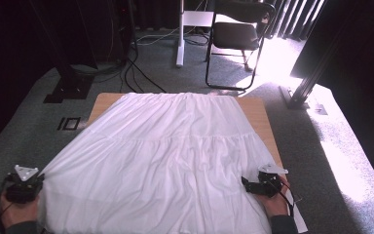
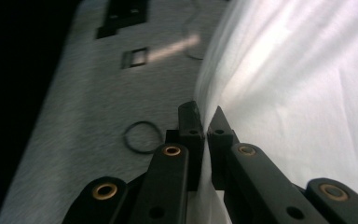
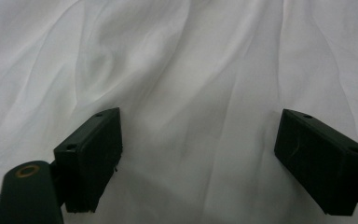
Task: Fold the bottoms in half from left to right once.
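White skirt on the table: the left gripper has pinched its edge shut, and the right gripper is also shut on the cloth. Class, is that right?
Not quite. The left gripper is shut on the white skirt, but the right gripper is open: the right gripper view shows its jaws spread wide over the cloth.

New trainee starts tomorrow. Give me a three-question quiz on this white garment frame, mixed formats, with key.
1. True or false: the left gripper is shut on the edge of the white pleated fabric garment.
2. Multiple choice: the right gripper has its jaws (A) wide open over the cloth, (B) clamped on a fold, (C) holding a cable.
3. Short answer: what stands on the grey carpet beyond the wooden table?

Key: 1 true. 2 A. 3 a black folding chair.
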The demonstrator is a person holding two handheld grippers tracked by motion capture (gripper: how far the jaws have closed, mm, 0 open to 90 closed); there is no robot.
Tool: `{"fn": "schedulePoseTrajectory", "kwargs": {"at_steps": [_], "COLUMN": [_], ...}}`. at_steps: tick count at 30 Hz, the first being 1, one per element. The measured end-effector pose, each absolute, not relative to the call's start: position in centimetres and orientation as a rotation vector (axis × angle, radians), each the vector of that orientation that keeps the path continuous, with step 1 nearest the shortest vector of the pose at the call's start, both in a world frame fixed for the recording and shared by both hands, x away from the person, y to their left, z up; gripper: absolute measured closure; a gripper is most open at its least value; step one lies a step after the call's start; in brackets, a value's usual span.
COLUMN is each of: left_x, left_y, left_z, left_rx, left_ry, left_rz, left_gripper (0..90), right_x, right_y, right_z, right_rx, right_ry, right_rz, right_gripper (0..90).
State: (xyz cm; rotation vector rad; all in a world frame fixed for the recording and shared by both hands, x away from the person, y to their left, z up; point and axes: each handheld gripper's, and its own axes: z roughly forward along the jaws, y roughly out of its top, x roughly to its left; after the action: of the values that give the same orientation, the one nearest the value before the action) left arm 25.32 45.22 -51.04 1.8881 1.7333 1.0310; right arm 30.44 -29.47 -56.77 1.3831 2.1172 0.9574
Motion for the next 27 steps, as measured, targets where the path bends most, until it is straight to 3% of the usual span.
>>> {"fn": "schedulePoseTrajectory", "kwargs": {"at_steps": [4,13,23,24,27], "left_x": [25.2,24.4,25.8,26.6,27.6], "left_y": [47.0,42.7,33.7,30.5,26.1], "left_z": [-49.7,-45.8,-42.4,-41.8,-41.4], "left_rx": [1.808,1.763,1.881,1.915,1.969], "left_ry": [1.799,1.518,1.151,1.039,0.892], "left_rz": [1.061,0.908,0.759,0.702,0.632], "left_gripper": [89.5,89.4,89.3,89.3,89.3], "right_x": [30.1,29.9,29.9,29.9,29.9], "right_y": [-29.2,-30.0,-30.0,-30.0,-30.0], "right_z": [-56.8,-56.8,-56.8,-56.8,-56.8], "right_rx": [1.379,1.390,1.388,1.388,1.388], "right_ry": [2.122,2.106,2.106,2.106,2.106], "right_rz": [0.959,0.966,0.960,0.961,0.961], "right_gripper": [14.6,18.3,18.3,18.3,18.3]}}
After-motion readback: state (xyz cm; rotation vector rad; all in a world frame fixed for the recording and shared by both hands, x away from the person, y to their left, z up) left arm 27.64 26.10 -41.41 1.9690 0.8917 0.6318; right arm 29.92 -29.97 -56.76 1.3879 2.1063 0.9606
